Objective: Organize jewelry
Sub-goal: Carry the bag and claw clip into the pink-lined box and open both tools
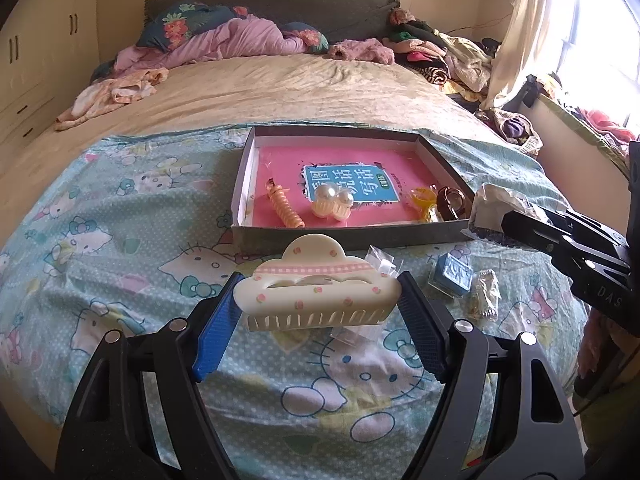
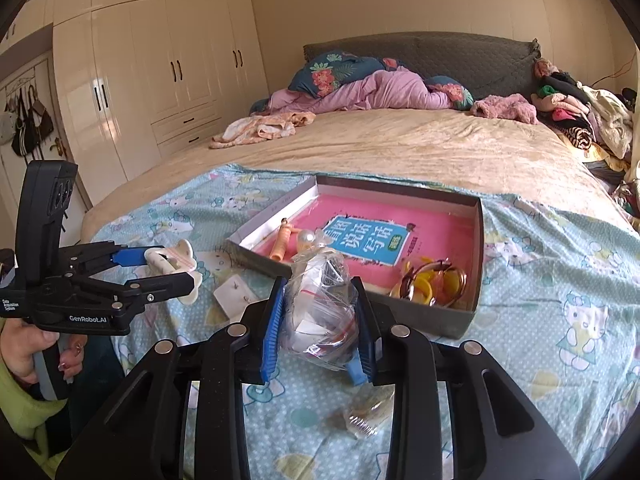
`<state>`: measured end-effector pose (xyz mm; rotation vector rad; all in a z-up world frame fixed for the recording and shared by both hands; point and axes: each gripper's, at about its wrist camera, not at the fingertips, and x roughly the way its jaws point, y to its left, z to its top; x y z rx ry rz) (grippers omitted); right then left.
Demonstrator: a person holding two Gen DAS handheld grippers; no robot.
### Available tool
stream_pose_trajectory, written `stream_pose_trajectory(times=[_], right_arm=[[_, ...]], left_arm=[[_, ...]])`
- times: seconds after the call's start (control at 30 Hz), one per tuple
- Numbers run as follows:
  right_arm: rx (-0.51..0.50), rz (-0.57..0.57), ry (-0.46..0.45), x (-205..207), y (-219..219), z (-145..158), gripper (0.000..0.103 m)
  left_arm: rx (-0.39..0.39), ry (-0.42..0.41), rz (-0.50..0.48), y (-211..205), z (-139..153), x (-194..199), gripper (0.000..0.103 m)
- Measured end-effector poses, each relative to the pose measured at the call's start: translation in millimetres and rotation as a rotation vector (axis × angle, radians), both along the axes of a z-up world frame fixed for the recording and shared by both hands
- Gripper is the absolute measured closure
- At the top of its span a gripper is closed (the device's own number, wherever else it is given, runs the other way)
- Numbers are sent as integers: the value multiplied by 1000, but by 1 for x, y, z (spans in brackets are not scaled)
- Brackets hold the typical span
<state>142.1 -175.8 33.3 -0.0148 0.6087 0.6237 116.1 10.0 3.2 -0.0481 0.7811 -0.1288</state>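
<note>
My left gripper point(image 1: 318, 300) is shut on a cream cloud-shaped hair claw clip point(image 1: 316, 292) and holds it above the bedsheet, in front of the shallow box point(image 1: 248, 160). It shows from the side in the right wrist view point(image 2: 168, 268). My right gripper point(image 2: 320, 320) is shut on a clear plastic bag of small jewelry point(image 2: 320, 304), just before the box's near wall point(image 2: 420, 312). Inside the box lie an orange spiral hair tie point(image 1: 286, 210), a pearl clip point(image 1: 334, 202), yellow rings point(image 2: 420, 288) and a brown ring point(image 1: 450, 200).
On the Hello Kitty sheet point(image 1: 100, 240) lie a blue small box point(image 1: 454, 274), a little bag with gold items point(image 1: 484, 296), a clear packet point(image 1: 380, 260) and a white earring card point(image 2: 234, 296). Clothes are piled at the bed's far right point(image 2: 580, 120). A wardrobe point(image 2: 160, 60) stands left.
</note>
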Motion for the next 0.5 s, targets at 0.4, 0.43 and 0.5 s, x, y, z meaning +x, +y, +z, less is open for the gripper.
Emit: stream_pose_trajectory(times=[0.4, 0.43, 0.5], right_arm=[[16, -22, -47, 19, -7, 15, 73], [18, -23, -48, 20, -7, 16, 73], [20, -26, -54, 24, -8, 18, 73]], left_arm=[[14, -30, -24, -10, 14, 22, 35], [16, -31, -26, -11, 15, 24, 35], [19, -35, -27, -11, 17, 29, 35]])
